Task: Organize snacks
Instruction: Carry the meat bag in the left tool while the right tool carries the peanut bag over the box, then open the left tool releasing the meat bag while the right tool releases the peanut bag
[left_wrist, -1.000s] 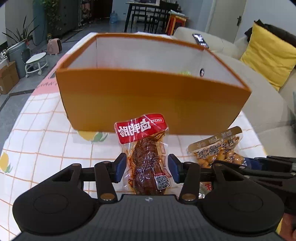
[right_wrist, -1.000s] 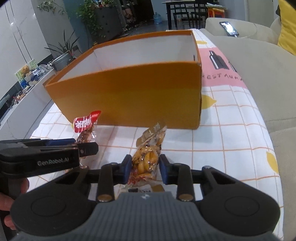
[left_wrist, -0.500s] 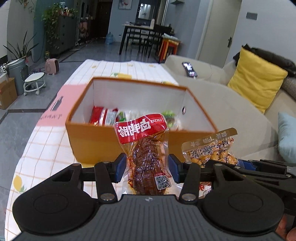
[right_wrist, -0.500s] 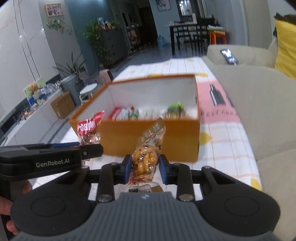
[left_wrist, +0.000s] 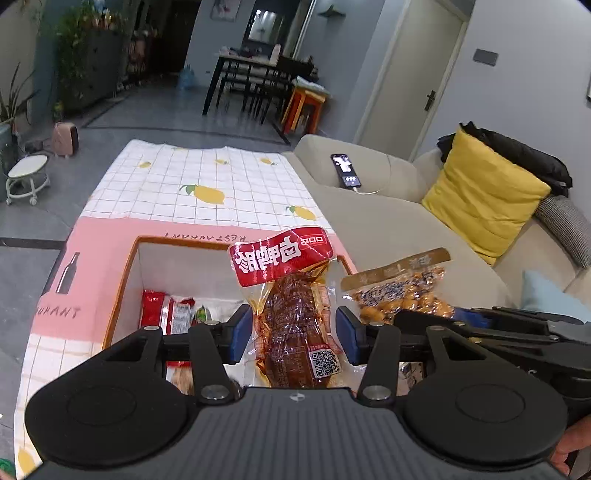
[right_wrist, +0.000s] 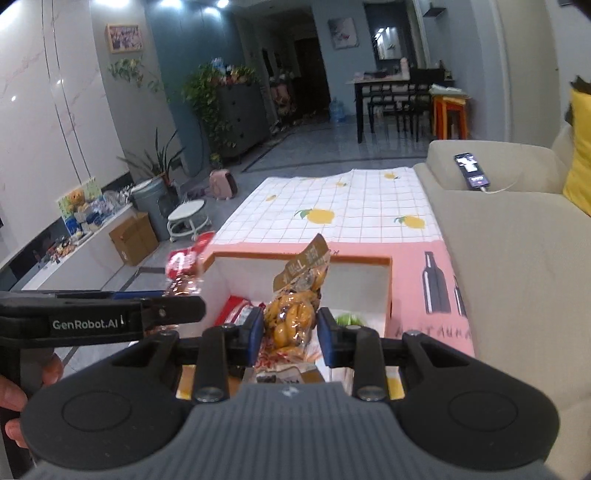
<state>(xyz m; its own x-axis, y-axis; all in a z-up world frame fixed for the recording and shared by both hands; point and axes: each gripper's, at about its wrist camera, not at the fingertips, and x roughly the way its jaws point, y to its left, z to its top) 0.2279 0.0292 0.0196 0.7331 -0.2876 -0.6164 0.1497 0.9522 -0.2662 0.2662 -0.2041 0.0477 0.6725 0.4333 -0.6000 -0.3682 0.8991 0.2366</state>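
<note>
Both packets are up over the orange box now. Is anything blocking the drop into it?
Nothing visible does. The box is open-topped. The red-label packet in the left hand-held gripper and the yellow snack packet in the right hand-held gripper hang above snacks already inside.

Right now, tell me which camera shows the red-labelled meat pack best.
The left wrist view. The meat pack stands centred between the left gripper fingers, with its red label and square code plain. The right wrist view shows only a blurred red top at the left, above that gripper's side.
</note>
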